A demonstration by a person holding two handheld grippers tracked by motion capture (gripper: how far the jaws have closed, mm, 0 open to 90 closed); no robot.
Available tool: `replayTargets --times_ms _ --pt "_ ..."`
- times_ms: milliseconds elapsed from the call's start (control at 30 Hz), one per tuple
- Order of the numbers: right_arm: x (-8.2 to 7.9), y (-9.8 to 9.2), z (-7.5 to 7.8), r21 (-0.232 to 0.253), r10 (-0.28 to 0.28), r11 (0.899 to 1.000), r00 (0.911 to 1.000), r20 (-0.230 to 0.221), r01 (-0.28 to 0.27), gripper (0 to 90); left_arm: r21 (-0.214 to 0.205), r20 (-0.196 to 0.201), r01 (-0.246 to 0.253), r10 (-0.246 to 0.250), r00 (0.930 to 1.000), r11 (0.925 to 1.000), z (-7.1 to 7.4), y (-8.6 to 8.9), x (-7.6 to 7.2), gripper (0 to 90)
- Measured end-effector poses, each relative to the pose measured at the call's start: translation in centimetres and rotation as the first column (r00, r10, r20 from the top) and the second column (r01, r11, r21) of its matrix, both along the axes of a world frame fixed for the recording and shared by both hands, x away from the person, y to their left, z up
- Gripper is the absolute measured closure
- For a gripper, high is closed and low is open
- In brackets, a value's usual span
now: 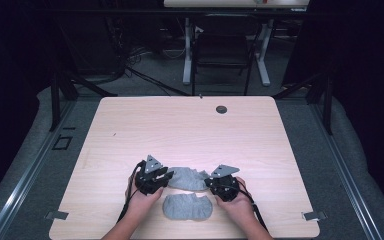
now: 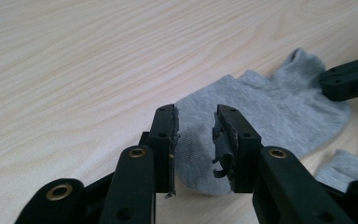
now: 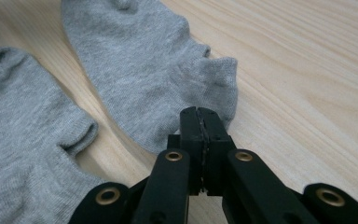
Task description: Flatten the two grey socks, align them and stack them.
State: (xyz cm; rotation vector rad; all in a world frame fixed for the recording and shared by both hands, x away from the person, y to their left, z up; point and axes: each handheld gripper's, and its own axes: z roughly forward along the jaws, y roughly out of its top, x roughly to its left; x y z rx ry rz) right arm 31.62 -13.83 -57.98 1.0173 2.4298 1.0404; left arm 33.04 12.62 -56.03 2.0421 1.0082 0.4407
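Main risk: losing the far sock point(image 1: 187, 178) at its toe end. Left gripper point(image 2: 196, 116) jaws parted to a middling gap, pads astride the toe but not pressing on it. Closing from here could catch just a thin edge of knit, or nothing, and let the fabric slide out on any pull.

Risk 2: uneven tension. Right gripper point(image 3: 199, 112) jaws pressed fully together at the cuff-and-heel edge of the same sock. Cannot tell whether fabric is pinched between the pads or merely lies behind them. If pinched, pulling with 1 end free would drag or twist the sock rather than stretch it flat. If not pinched, would come away empty.

Risk 3: snagging the near sock point(image 1: 188, 206), lying just beside the far one on the person's side, close under both hands. A low sweep could bunch it or shove it toward the table point(image 1: 180, 125) edge.

Location: 2 grey ankle socks flat on the wooden table near its front edge, far sock spanning the gap between the 2 grippers, near sock just below it in the high view.

Pose: left hand point(image 1: 142, 197) and right hand point(image 1: 237, 205) entering from the bottom, low over the table. Grippers angled inward and down toward each other, 1 at each end of the far sock.
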Motion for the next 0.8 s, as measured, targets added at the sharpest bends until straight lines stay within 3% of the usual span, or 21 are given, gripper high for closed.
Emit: replayTargets --times_ms 167,333,500,800 --pt "0.0 0.0 0.0 -0.001 0.001 1.000 1.0000 0.002 -0.001 89.4 0.029 -0.019 -0.010 0.010 0.9998 0.9995 -0.9 -0.3 0.8 72.1" --pt "0.0 -0.1 0.0 -0.001 0.002 1.000 1.0000 0.001 -0.002 89.2 0.034 -0.029 0.001 0.000 0.9996 0.9994 -1.3 -0.5 0.9 77.6" --pt "0.1 0.0 0.0 0.000 -0.010 1.000 0.9999 0.002 0.010 89.0 0.064 -0.045 0.014 -0.011 0.9989 0.9978 -1.8 -0.6 0.6 78.2" --pt "0.2 -0.1 0.0 0.000 -0.028 1.000 0.9996 -0.001 0.028 88.6 0.062 -0.043 0.022 -0.019 0.9989 0.9978 -2.1 -0.3 0.1 78.4"
